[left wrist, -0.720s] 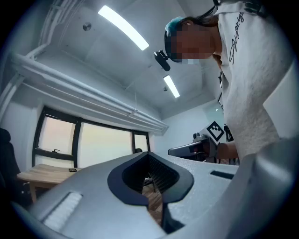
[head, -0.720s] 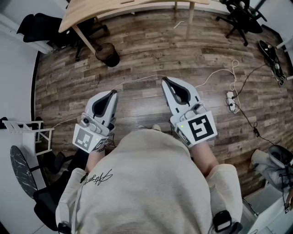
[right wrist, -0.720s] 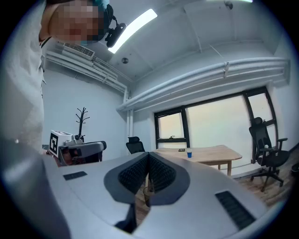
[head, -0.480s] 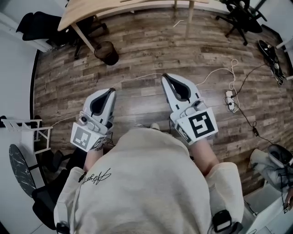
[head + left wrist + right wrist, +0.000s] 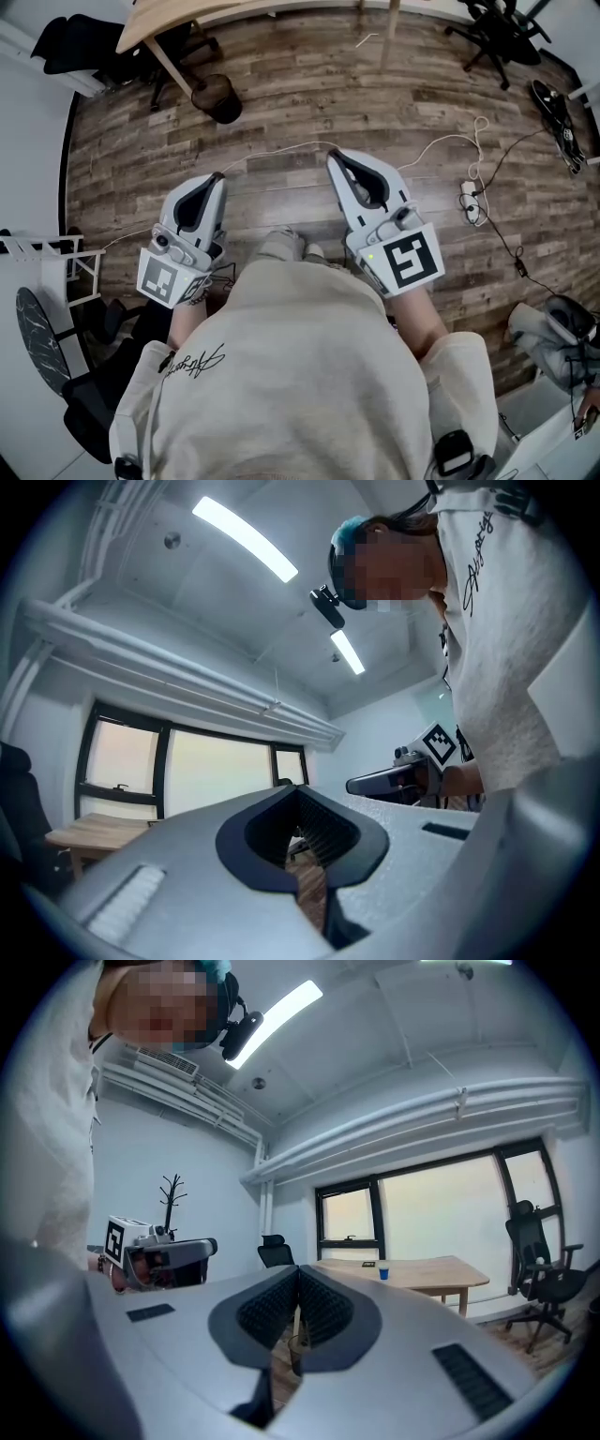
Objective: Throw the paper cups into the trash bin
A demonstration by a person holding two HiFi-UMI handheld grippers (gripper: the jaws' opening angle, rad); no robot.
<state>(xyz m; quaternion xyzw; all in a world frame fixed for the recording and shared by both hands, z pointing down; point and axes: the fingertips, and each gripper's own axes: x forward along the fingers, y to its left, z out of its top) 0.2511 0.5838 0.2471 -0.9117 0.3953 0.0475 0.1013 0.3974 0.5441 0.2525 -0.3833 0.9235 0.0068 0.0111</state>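
Two grippers, both squeezed fully closed on nothing: my left gripper (image 5: 216,178) and my right gripper (image 5: 335,157) have their jaws pressed tip to tip, empty. Ahead, a small blue cup (image 5: 383,1272) stands upright on the light wooden table (image 5: 431,1271). The dark round trash bin (image 5: 217,98) sits mouth-up beside that table's leg.

A wooden counter (image 5: 173,21) stands far left on the plank floor (image 5: 300,103). A black office chair (image 5: 492,37) sits far right, and white cables (image 5: 441,142) trail to a power strip (image 5: 472,202).
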